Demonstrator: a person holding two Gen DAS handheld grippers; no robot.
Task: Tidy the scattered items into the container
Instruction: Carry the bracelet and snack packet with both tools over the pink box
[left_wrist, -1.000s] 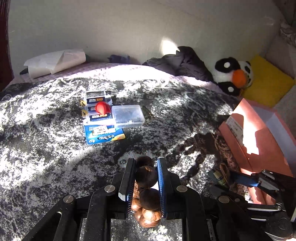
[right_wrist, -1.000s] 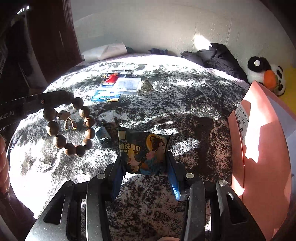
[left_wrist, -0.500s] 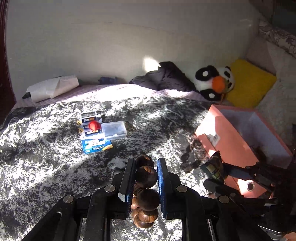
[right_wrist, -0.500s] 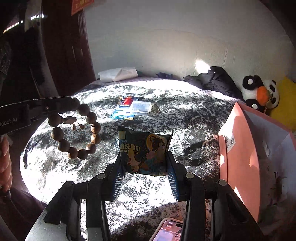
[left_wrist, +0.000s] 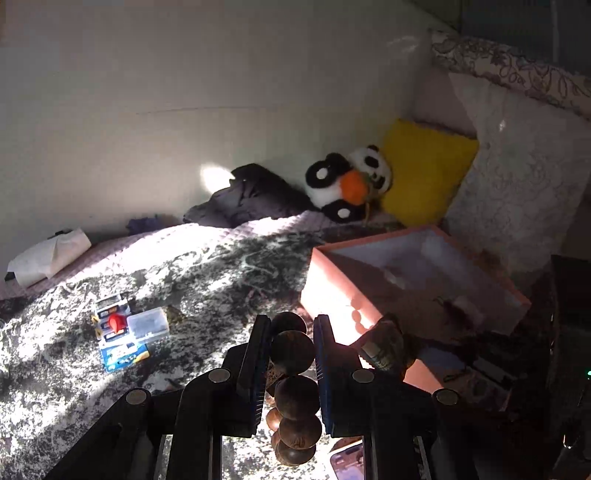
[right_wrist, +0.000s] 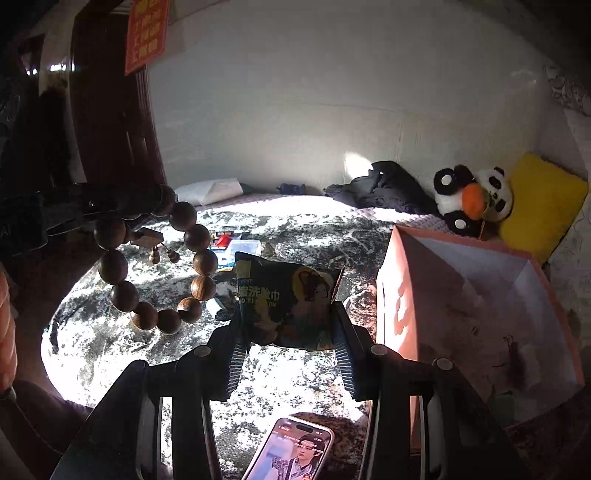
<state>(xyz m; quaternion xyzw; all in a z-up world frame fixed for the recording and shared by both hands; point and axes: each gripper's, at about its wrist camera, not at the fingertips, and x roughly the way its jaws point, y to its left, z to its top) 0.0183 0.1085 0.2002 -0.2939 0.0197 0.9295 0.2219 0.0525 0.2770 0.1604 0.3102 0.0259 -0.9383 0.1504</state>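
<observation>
My left gripper (left_wrist: 291, 325) is shut on a wooden bead bracelet (left_wrist: 291, 352), whose beads hang down between the blue pads. In the right wrist view the bracelet (right_wrist: 195, 238) dangles in the air at the left. My right gripper (right_wrist: 290, 321) is shut on a dark face-towel packet (right_wrist: 291, 302) and holds it upright above the bed. The open pink box (right_wrist: 399, 295) stands just right of the packet. In the left wrist view the pink box (left_wrist: 332, 291) lies ahead to the right, with the held packet (left_wrist: 384, 343) dim in front of its near wall.
Battery packs (left_wrist: 118, 332), a red piece (left_wrist: 115, 322) and a clear plastic case (left_wrist: 147, 325) lie together on the patterned blanket. A small bottle (right_wrist: 221, 310) lies below the bracelet. A phone (right_wrist: 291, 450) lies near me. A panda plush (left_wrist: 347, 184), yellow pillow (left_wrist: 424, 173) and dark clothes (left_wrist: 251, 195) line the wall.
Both grippers have risen off the blanket and swung right with the bracelet and the packet still held. The pink box's open inside now shows in both views.
</observation>
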